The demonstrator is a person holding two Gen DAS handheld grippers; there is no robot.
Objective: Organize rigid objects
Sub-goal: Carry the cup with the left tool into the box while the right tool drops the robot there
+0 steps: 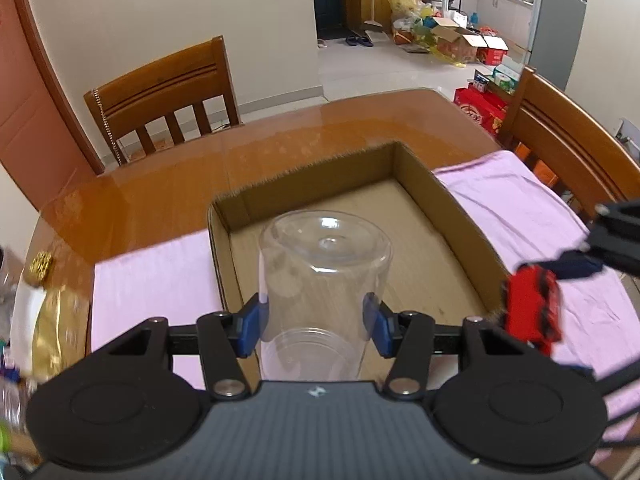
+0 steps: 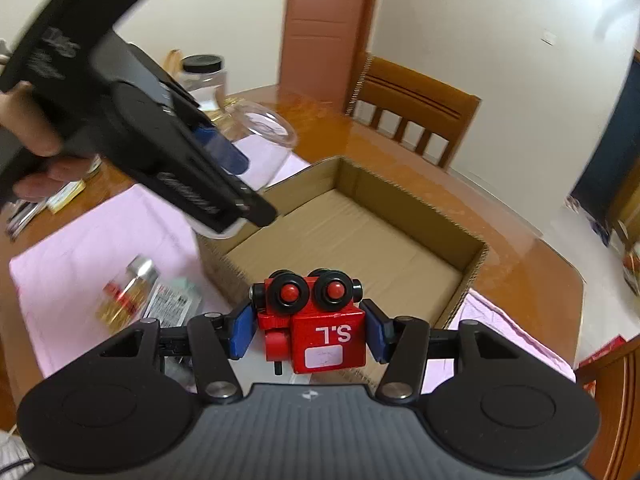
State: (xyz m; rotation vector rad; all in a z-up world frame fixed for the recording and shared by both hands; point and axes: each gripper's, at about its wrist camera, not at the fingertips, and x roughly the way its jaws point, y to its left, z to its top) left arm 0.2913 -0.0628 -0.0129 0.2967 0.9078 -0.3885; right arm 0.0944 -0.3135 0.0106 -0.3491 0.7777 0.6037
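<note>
Clamped crosswise between the left gripper (image 1: 316, 320) fingers, the clear cup (image 1: 324, 276) is held over the cardboard box (image 1: 452, 216), its base pointing forward, while the red toy (image 2: 316, 320) is pinched by the right gripper (image 2: 310, 334) at the near rim.

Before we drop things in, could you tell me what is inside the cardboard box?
The cardboard box shows only bare floor; its near corners are covered by the clear cup and red toy.

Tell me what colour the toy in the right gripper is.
Red, with black wheels and white "S.L" lettering: the toy in the right gripper shows best in the right wrist view.
</note>
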